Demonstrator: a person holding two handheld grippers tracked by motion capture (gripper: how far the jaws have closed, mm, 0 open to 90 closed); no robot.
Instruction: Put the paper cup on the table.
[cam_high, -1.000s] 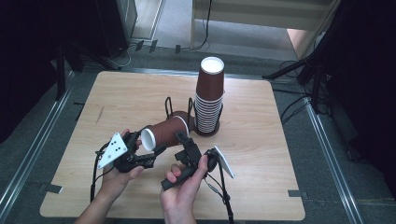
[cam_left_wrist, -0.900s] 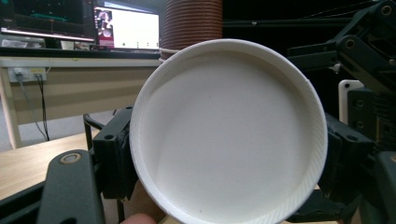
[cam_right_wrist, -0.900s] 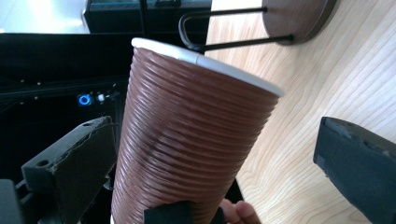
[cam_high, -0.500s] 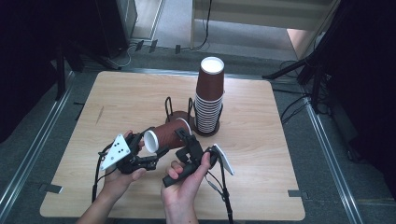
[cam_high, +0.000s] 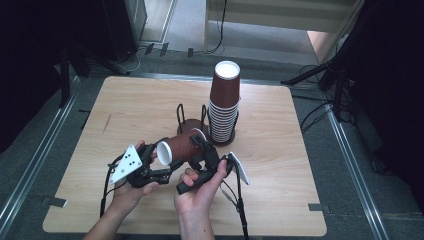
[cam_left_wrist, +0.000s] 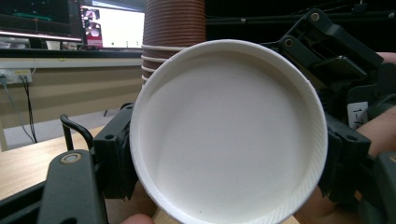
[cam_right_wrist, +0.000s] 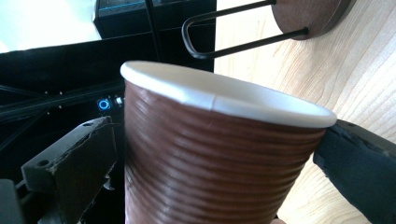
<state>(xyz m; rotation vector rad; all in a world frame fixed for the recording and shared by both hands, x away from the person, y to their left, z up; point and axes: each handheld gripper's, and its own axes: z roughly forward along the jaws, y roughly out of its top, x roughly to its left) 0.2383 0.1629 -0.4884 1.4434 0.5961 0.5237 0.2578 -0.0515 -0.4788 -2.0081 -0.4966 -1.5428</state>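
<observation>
Brown ribbed paper cup (cam_high: 181, 147) held sideways above the counter (cam_high: 125, 107) at 6 o'clock, clamped by the left hand-held gripper (cam_high: 152, 160) and right hand-held gripper (cam_high: 202, 150), cup stack (cam_high: 224, 102) at 1 o'clock.

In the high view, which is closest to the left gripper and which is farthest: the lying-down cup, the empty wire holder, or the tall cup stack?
1. The lying-down cup, right at the left gripper, rim toward it.
2. The empty wire holder, farther back near the table's middle.
3. The tall cup stack, farthest, to the holder's right.
</observation>
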